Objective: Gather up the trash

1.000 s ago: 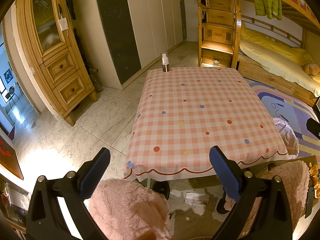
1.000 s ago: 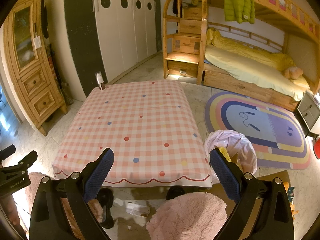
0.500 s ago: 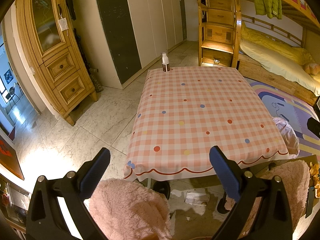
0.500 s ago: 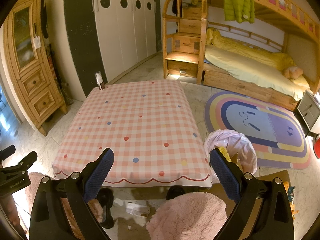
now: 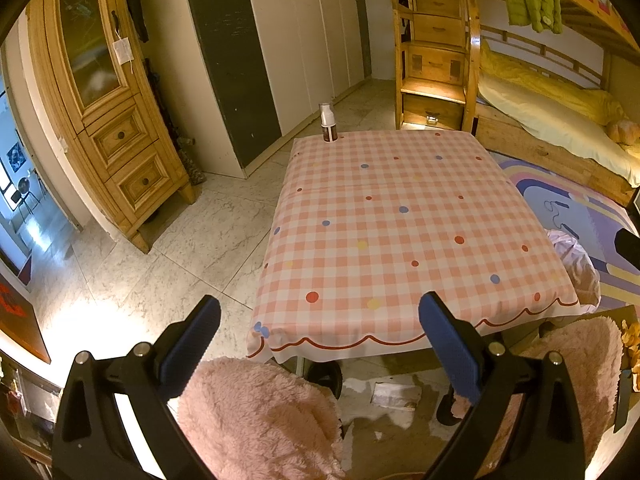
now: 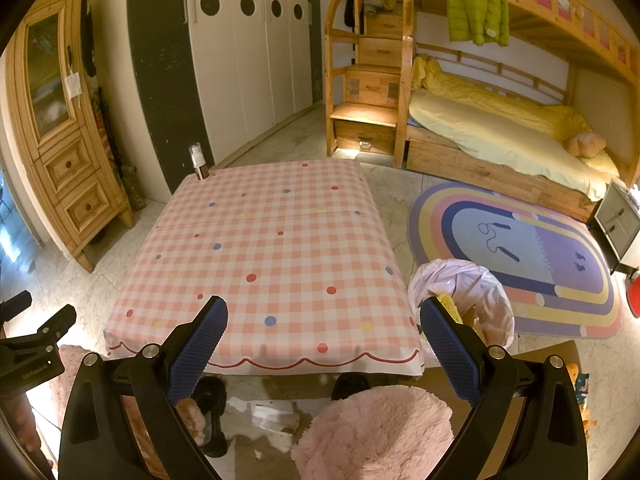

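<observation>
A: Both tools up high over the near edge of the table in the pink-and-white checked cloth with coloured dots (image 5: 400,220). Left gripper (image 5: 318,342) spread wide, blue pads (image 5: 192,344) apart, nothing between them.

B: Same on the right gripper (image 6: 323,338), released, blue fingers (image 6: 450,350) well apart and empty.

A: On the cloth, only a small brown spray bottle with a white cap (image 5: 328,123), upright at the far left corner.

B: Trash spot: bin lined with a pale pink plastic bag (image 6: 464,296), on the floor just beside the table's near right corner, yellow scraps showing inside. Barely peeking past the cloth edge from the left view (image 5: 576,264).

A: Under the near edge, a crumpled white paper packet (image 6: 276,420) on the wet-looking floor, between two fluffy pink stools (image 5: 256,420) (image 6: 376,432). Black slipper (image 6: 210,396) right beside it.

B: Obstacles: stools close below the fingers, scalloped cloth hem overhanging the packet.

A: Open marble floor on the left, out to the tall pine cabinet with drawers (image 5: 108,120). Right side tighter: rainbow oval rug (image 6: 520,256), then the wooden bunk bed with yellow bedding (image 6: 500,132) beyond.
</observation>
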{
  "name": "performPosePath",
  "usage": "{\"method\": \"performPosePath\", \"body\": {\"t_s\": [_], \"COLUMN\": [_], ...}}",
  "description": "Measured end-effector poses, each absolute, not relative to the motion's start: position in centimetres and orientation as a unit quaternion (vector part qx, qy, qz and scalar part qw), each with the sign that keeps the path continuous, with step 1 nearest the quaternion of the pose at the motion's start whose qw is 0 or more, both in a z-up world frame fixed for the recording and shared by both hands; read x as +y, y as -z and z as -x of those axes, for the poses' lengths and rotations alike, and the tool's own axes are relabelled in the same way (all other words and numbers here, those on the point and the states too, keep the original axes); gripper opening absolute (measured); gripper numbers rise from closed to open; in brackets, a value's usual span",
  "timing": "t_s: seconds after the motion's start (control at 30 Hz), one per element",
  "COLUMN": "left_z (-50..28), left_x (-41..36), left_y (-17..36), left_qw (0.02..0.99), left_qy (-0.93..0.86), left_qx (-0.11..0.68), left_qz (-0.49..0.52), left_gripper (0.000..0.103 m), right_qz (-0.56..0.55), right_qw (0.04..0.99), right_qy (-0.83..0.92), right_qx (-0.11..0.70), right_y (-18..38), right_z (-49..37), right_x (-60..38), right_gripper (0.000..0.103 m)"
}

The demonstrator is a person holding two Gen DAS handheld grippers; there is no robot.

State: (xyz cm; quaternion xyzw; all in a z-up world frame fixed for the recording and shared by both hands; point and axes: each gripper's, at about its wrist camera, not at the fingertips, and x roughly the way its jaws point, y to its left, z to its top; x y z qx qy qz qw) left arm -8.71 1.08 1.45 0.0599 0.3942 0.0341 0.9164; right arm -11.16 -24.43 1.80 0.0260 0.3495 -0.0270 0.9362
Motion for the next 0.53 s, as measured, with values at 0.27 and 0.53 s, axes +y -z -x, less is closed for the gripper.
{"method": "performPosePath", "body": {"t_s": [0.27,0.53], "left_z": [9.1,7.9], "left_x": [1.2,2.2], "left_y": [-1.1,0.2], "left_qw": [0.918,0.909], "left_qy": [-0.025,0.000], "left_qx": [0.390,0.414], "left_qz": [-0.068,-0.044], "left_gripper": [0.096,0.096], "right_qz": [-0.028,-0.051], "right_qw": [0.937,0.932], "right_qy": [0.026,0.128], "right_qx": [0.348,0.336], "right_y": [-1.8,0.7], "right_z": [11.2,11.7], "right_x": [-24.5,-32.9], "right_gripper": [0.096,0.096]}}
